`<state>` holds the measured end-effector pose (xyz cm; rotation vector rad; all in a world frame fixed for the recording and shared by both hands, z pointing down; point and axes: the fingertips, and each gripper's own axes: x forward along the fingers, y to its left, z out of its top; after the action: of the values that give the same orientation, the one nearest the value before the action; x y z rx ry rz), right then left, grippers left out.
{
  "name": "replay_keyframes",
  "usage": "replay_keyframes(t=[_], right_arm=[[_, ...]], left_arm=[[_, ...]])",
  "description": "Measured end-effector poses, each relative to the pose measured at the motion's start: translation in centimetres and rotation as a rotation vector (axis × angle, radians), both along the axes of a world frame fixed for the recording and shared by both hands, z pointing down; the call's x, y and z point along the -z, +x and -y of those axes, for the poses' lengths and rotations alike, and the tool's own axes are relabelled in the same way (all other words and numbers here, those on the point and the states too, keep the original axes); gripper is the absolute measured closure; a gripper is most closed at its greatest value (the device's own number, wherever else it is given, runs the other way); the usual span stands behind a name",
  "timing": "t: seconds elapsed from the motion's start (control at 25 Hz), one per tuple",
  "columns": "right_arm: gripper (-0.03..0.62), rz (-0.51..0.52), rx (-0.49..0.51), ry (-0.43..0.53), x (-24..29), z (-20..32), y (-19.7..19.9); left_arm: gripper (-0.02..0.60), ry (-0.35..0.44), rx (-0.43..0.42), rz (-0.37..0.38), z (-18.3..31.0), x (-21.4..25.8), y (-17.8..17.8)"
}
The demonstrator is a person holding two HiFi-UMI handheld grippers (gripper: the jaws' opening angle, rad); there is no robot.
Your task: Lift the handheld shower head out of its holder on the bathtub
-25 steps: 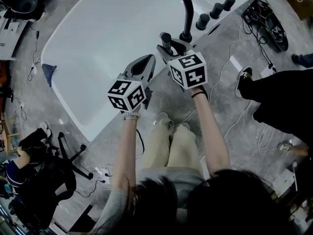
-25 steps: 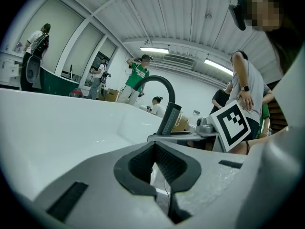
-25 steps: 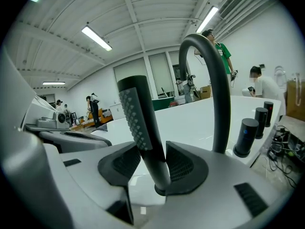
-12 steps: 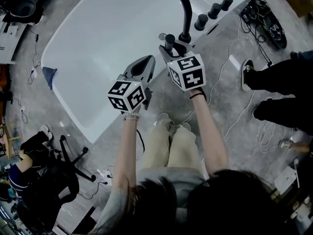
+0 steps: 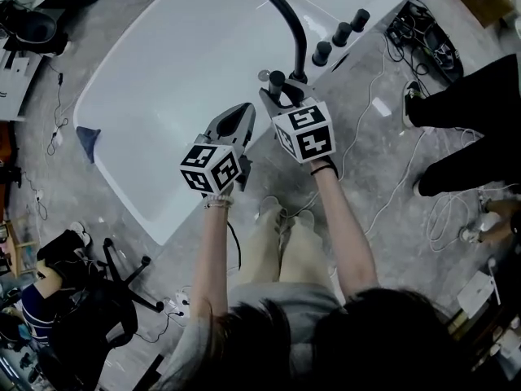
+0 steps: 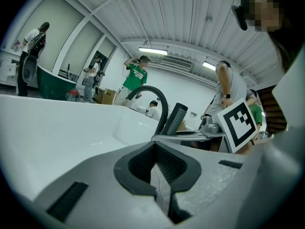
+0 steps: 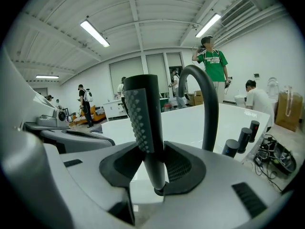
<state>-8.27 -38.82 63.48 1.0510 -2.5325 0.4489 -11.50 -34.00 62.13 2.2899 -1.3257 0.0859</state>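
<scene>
Right claw (image 7: 153, 171), jaws just closing, clamps handheld shower head (image 7: 143, 111) at bathtub (image 5: 163, 72) rim beside faucet (image 5: 291, 27). Left claw (image 6: 159, 178) pressed together, nothing between.

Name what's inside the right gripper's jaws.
A dark grey dimpled shower head, clamped by the right gripper, whose jaws have just been closing. Its holder is covered from view.

I count one bathtub (image 5: 163, 55), one curved tap (image 5: 295, 24), three black knobs (image 5: 342, 33) and one shower head (image 5: 278, 78). There are two tools, the left hand-held gripper (image 5: 234, 122) and the right hand-held gripper (image 5: 274, 98). There is also one blue cloth (image 5: 87, 139).
</scene>
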Motion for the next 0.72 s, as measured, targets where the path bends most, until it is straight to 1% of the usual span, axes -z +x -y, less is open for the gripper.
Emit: replay_keyframes(t=[0.4, 0.72], right_arm=[[0.459, -0.002, -0.009, 0.027, 5.1, -0.4, -0.2], [0.459, 0.009, -0.022, 0.058, 9.7, -0.8, 0.4]], left_arm=[[0.575, 0.036, -0.015, -0.008, 0.4, 4.9, -0.4], [0.575, 0.064, -0.032, -0.010, 0.2, 8.6, -0.1]])
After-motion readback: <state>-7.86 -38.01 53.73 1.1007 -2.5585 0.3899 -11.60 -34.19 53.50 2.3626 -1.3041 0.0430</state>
